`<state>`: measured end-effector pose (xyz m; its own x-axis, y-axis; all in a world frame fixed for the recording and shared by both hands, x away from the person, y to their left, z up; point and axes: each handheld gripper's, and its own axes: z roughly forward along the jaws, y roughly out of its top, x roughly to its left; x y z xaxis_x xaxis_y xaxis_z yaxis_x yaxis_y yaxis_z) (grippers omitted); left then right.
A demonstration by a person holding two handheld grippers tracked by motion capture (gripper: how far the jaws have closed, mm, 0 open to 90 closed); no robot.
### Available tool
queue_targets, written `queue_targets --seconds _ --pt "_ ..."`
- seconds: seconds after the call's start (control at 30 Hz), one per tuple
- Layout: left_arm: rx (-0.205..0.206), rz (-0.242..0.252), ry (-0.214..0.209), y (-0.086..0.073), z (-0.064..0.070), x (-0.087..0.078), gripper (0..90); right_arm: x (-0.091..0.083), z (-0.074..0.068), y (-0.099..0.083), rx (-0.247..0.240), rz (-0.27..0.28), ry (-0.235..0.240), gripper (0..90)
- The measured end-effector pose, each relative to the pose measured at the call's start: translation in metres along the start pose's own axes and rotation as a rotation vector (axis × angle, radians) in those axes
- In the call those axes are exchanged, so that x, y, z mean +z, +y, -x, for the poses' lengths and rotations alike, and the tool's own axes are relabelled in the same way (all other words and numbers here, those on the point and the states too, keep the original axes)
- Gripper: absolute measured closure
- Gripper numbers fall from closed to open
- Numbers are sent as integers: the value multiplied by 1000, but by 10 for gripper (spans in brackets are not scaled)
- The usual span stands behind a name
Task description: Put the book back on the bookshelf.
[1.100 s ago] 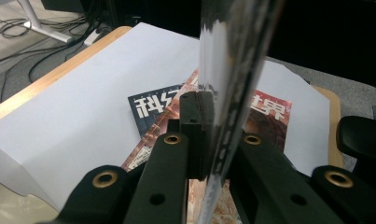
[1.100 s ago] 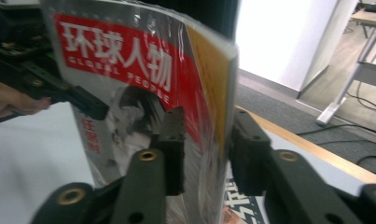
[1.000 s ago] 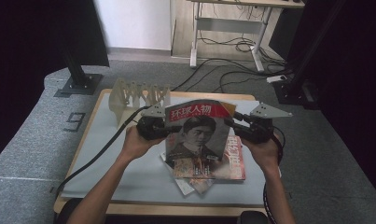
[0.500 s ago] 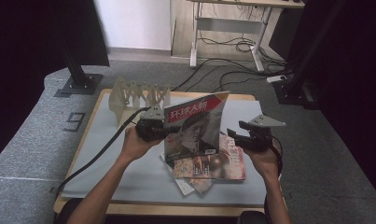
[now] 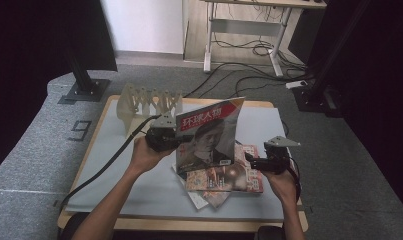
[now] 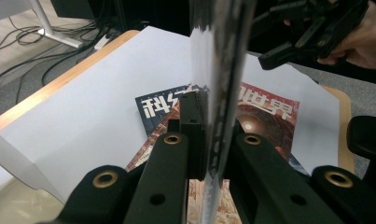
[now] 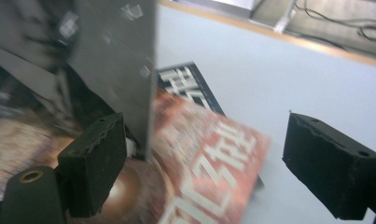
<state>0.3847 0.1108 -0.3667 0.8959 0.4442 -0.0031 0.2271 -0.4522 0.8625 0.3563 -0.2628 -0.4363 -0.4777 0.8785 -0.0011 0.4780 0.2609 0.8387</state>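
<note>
Two grippers worked over the table in the high view: the left gripper clamped the left edge of a magazine, holding it upright above a small stack of magazines lying on the grey mat, while the right gripper hung just beside the raised magazine's lower right corner. White characters "环球人物" ran across its red masthead over a portrait. A pale slotted rack stood at the table's far left. From the left gripper view, the jaws were closed tight on the magazine's edge, and the red cover below showed large white characters. From the right gripper view, the jaws stood wide apart, holding nothing, the magazine's corner near one pad.
</note>
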Motion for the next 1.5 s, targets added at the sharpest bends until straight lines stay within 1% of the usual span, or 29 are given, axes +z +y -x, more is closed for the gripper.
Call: queue_targets --seconds 0.13,0.17,0.2,0.33,0.4,0.5,0.67,0.77,0.97,1.1,1.23,1.4,1.5 --pt "1 1 -1 0 0 0 867 2 9 -20 57 -18 -57 109" --pt "1 1 -1 0 0 0 867 2 9 -20 57 -18 -57 109" --pt "7 0 -4 0 0 -1 867 3 14 -30 75 -29 -89 94" --pt "9 -1 -3 0 0 -1 867 3 26 -49 112 -52 -142 67" --pt "3 1 1 0 -1 -1 867 5 31 -58 127 -68 -166 43" --pt "-9 6 5 0 -1 -1 867 9 38 -70 137 -113 -205 0" --pt "-15 9 15 1 -1 -3 869 16 48 -86 160 -150 -249 0" --pt "-24 9 20 2 -2 -6 869 18 51 -92 174 -165 -260 0" --pt "-40 13 24 2 -3 -14 871 27 51 -101 189 -207 -246 0" --pt "-56 22 28 1 -4 -19 870 27 52 -101 193 -204 -245 0" --pt "-86 31 46 -2 -8 -29 870 28 51 -101 191 -204 -248 0" --pt "-103 25 65 -3 -10 -38 871 28 51 -101 191 -203 -247 0" --pt "-104 23 69 -3 -11 -41 870 28 52 -101 190 -203 -247 0"
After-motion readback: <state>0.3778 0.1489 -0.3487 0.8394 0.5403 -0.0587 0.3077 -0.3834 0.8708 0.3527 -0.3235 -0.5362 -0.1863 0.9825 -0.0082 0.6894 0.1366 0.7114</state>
